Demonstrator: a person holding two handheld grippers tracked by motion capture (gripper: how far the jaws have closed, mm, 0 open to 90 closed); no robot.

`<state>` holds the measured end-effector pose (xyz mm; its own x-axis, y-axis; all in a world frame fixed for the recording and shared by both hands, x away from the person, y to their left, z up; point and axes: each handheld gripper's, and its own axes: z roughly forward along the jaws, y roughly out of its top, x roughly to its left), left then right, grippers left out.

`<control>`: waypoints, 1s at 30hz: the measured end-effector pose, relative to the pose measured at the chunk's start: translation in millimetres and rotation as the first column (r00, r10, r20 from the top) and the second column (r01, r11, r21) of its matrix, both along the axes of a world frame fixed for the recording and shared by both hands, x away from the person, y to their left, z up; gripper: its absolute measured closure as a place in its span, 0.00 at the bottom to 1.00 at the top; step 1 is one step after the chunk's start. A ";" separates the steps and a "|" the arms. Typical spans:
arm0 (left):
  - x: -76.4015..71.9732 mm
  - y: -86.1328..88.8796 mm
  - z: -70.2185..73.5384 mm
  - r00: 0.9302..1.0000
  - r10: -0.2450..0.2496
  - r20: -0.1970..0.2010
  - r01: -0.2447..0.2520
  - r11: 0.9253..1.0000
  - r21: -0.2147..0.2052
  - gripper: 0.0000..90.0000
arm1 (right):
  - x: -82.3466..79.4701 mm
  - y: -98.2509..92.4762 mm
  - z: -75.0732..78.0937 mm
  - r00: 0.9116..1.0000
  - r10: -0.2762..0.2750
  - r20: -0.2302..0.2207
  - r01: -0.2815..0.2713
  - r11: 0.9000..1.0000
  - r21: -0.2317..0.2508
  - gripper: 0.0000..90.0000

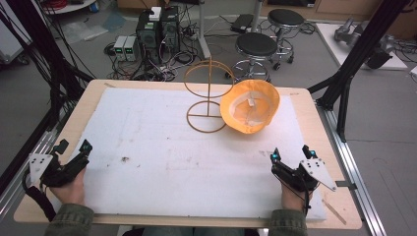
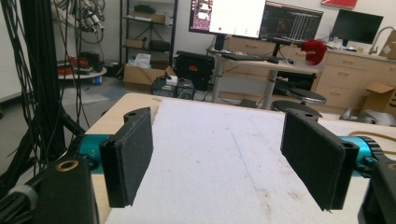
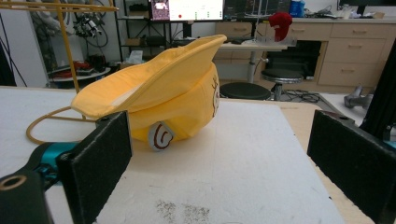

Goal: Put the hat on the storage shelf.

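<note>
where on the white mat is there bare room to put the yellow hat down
The white mat is bare across its left half and middle, from the left gripper over to the right gripper. The far right part is crowded: the yellow hat lies upside down there, touching the wire stand.

Hat point(image 3: 159, 100) hides the wire stand's point(image 3: 60, 70) base ring on the right; stand's top cut off in right gripper view.
</note>
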<state>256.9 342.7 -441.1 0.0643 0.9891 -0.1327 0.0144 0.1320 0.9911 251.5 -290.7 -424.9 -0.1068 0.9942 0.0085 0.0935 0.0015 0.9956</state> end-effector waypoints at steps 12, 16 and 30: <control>2.6 -4.7 -0.2 1.000 -0.013 -0.001 0.013 1.000 0.013 0.29 | -2.1 -2.6 0.3 1.000 -0.012 0.000 0.012 1.000 0.021 0.06; 3.5 -5.7 -0.5 1.000 -0.018 -0.003 0.018 1.000 0.015 0.29 | -1.4 -2.1 0.0 1.000 -0.008 0.001 0.008 1.000 0.015 0.06; 1.1 -8.5 0.3 1.000 -0.010 0.002 0.010 0.999 0.036 0.29 | 5.4 -8.8 9.0 1.000 -0.007 0.007 0.007 0.998 0.066 0.02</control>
